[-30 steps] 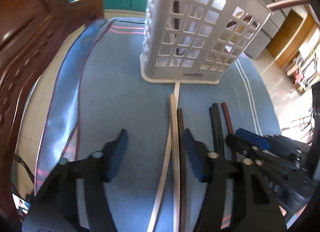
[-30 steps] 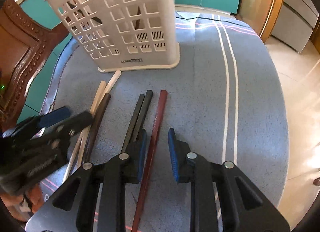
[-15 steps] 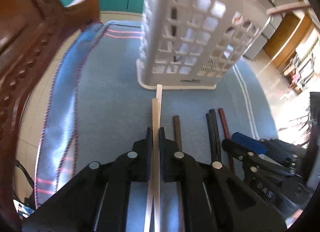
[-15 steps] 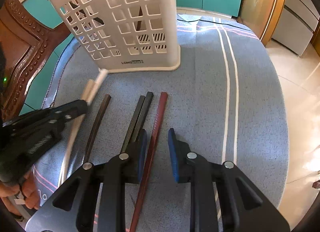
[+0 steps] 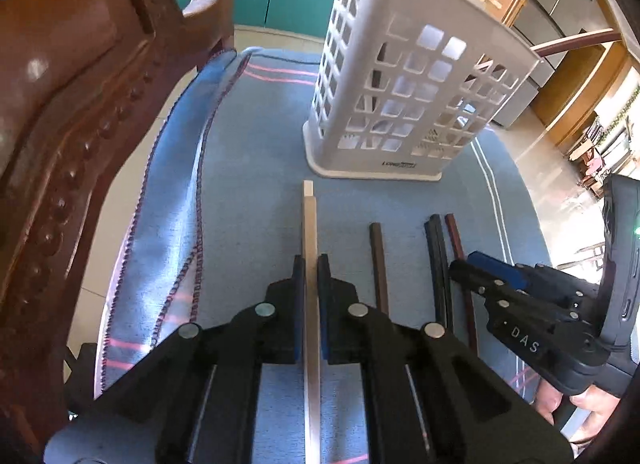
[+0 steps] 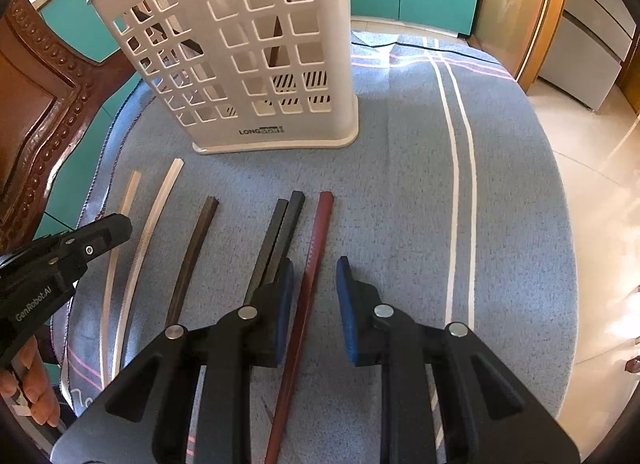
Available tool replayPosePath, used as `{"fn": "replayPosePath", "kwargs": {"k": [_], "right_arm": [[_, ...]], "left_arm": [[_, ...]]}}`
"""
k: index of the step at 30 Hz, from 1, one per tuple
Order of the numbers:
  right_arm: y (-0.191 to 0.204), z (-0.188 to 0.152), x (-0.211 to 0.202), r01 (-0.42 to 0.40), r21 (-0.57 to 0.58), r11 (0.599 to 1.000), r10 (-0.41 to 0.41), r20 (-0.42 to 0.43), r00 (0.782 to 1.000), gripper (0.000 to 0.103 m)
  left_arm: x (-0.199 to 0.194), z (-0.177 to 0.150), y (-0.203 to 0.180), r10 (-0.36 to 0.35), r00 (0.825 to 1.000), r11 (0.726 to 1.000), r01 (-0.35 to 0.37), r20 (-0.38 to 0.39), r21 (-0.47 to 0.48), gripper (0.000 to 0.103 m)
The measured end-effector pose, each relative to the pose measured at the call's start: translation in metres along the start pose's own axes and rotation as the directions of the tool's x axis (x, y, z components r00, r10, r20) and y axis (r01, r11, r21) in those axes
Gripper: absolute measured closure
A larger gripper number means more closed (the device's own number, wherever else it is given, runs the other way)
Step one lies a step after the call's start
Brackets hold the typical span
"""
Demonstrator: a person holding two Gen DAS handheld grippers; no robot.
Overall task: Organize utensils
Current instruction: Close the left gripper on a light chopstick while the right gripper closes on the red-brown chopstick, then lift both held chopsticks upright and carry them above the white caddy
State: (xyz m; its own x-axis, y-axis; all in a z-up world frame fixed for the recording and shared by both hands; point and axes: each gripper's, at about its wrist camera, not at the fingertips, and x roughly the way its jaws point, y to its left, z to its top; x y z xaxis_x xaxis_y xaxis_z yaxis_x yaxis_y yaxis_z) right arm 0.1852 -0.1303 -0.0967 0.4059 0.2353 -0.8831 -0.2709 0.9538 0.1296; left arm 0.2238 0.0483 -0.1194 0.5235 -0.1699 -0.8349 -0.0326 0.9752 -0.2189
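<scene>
Two pale chopsticks (image 5: 310, 260) run straight up the middle of your left wrist view, pinched between the blue pads of your left gripper (image 5: 310, 268), whose jaws are clenched on them. Beyond their tips stands the white slotted holder (image 5: 404, 103) on the blue cloth (image 5: 248, 167), already holding a few sticks. To the right lie a dark brown chopstick (image 5: 379, 264), a black pair (image 5: 438, 260) and a red-brown chopstick (image 5: 460, 252), with your right gripper (image 5: 472, 266) reaching in over them. A carved wooden chair (image 5: 72, 103) fills the left edge, which this view shows far more fully.

Your right wrist view shows what the other cannot: the pale chopsticks (image 6: 150, 232) are two separate sticks, fanned apart at their far ends, passing under the left gripper (image 6: 120, 223) at the left edge. Your right gripper (image 6: 314, 284) stands partly open, straddling the red-brown chopstick (image 6: 312, 264); its right pad is clear of the stick, and the left pad sits just beside it, touching or not you cannot tell. The black pair (image 6: 280, 227) lies just left of that pad, with the dark brown chopstick (image 6: 196, 244) further left.
</scene>
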Motion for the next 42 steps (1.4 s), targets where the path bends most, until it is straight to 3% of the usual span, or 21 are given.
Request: {"fn": "replayPosePath", "kwargs": {"k": [6,7,14,18,22,25,28,34,42], "right_arm": [[0.022,0.0,0.005,0.106,-0.088,0.99,-0.104,0.022,0.994,0.083],[0.024,-0.001,0.005,0.097,-0.097,0.991,-0.095,0.022,0.995,0.093],[0.006,0.0,-0.014,0.015,-0.03,0.999,-0.013,0.052,0.999,0.097],[-0.011,-0.002,-0.023,0.016,0.012,1.0,-0.016,0.064,0.998,0.097],[-0.022,-0.004,-0.013,0.032,0.044,0.999,-0.033,0.024,0.999,0.096],[-0.019,-0.006,-0.008,0.026,0.044,0.999,-0.026,0.013,1.0,0.097],[-0.015,-0.005,-0.009,0.022,0.041,0.999,-0.023,0.013,1.0,0.096],[-0.009,-0.001,-0.001,0.051,0.004,0.999,-0.051,0.002,0.999,0.096],[0.009,-0.003,0.001,0.127,-0.065,0.99,-0.126,0.012,0.992,0.095]], "left_arm": [[-0.002,-0.005,-0.015,-0.012,1.0,0.999,0.011,0.015,0.03,0.096],[-0.003,-0.007,-0.016,-0.015,1.0,0.999,0.014,0.02,0.03,0.096],[-0.021,-0.003,-0.021,-0.048,0.997,0.999,0.046,0.067,0.026,0.098],[-0.019,-0.003,-0.021,-0.057,0.997,0.998,0.055,0.045,0.03,0.098],[-0.003,-0.004,-0.014,0.029,1.0,0.999,-0.029,0.01,0.023,0.091],[0.007,0.005,-0.01,0.04,0.999,0.999,-0.04,-0.008,0.003,0.089],[0.015,0.024,-0.014,0.039,0.999,0.999,-0.039,-0.01,0.016,0.081],[0.041,0.04,-0.016,0.114,0.992,0.993,-0.111,-0.062,0.037,0.081],[0.045,0.043,-0.026,0.177,0.983,0.981,-0.173,-0.037,0.089,0.084]]}}
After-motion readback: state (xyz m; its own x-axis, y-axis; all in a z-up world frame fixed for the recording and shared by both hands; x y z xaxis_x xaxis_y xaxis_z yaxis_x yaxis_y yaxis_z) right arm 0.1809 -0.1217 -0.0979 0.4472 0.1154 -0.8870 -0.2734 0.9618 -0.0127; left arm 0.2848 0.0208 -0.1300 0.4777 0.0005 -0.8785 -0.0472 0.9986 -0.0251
